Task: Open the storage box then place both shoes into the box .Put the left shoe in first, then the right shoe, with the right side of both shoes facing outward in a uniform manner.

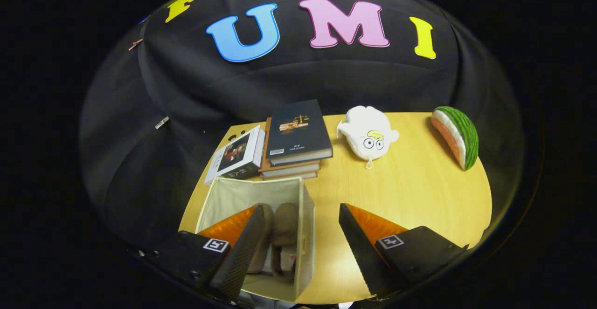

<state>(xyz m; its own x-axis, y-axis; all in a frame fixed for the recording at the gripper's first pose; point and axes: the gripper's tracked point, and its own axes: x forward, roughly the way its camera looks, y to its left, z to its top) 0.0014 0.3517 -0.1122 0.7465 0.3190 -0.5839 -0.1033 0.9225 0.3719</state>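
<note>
An open beige fabric storage box stands on the wooden table, under and just ahead of my left finger. Two tan shoes lie inside it side by side: one near the box's right wall, the other partly hidden behind my left finger. My gripper hangs above the box's right wall, open, with nothing between its fingers. The right finger is over bare table to the right of the box.
Beyond the box sits a stack of books with another book leaning at its left. A white plush toy lies behind the middle of the table, a watermelon-slice plush at the far right.
</note>
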